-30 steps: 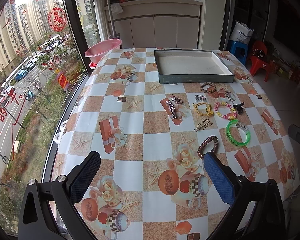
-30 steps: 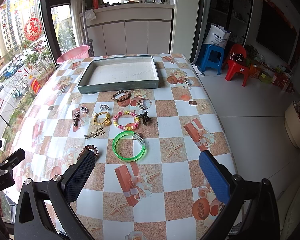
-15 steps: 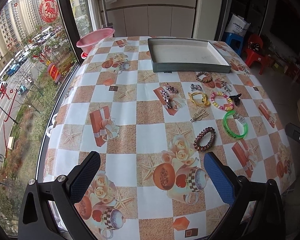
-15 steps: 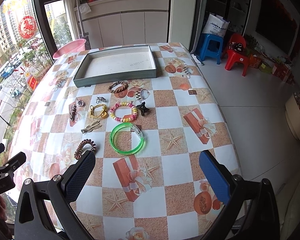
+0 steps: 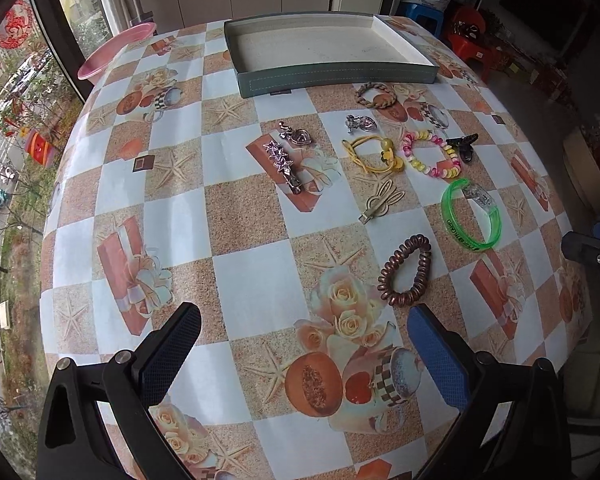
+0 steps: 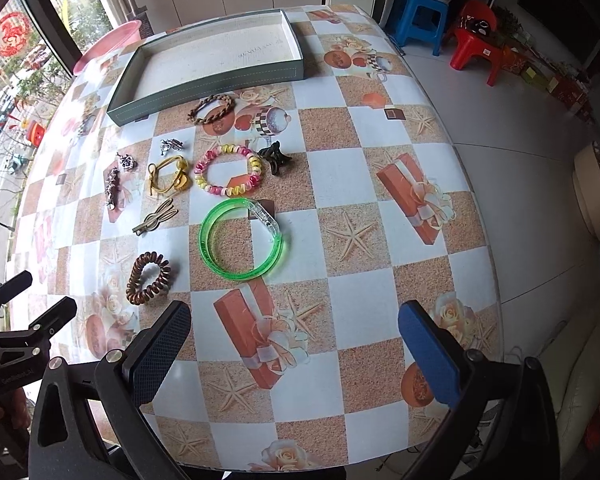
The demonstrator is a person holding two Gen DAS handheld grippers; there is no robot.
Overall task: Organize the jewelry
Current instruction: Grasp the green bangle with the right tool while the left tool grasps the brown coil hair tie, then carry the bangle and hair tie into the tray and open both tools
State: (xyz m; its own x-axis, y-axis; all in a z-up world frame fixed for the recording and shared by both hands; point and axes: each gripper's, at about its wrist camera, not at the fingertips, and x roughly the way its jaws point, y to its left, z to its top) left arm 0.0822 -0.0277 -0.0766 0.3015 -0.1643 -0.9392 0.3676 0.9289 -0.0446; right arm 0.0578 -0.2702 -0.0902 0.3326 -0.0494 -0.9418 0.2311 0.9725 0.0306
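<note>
An empty grey-green tray (image 5: 256, 80) (image 6: 204, 92) lies at the far side of the patterned table. Before it several pieces are spread: a green bangle (image 5: 452, 222) (image 6: 210, 254), a brown spiral hair tie (image 5: 406, 276) (image 6: 148, 274), a beaded bracelet (image 5: 432, 154) (image 6: 228, 170), a yellow hair tie (image 5: 376, 156) (image 6: 168, 174), a gold bunny clip (image 5: 380, 200) (image 6: 156, 218), a braided bracelet (image 5: 376, 94) (image 6: 212, 108) and a black claw clip (image 5: 464, 146) (image 6: 274, 156). My left gripper (image 5: 304, 356) is open, near the brown tie. My right gripper (image 6: 294, 352) is open, below the bangle.
A pink basin (image 5: 116, 50) (image 6: 108, 42) sits at the table's far left corner by the window. Sparkly hair clips (image 5: 284, 162) (image 6: 112, 184) lie left of the group. Blue (image 6: 420, 18) and red (image 6: 478, 30) stools stand on the floor to the right.
Both grippers have moved forward and lower toward the table, so the jewelry appears larger and closer. Both stay open and hold nothing.
</note>
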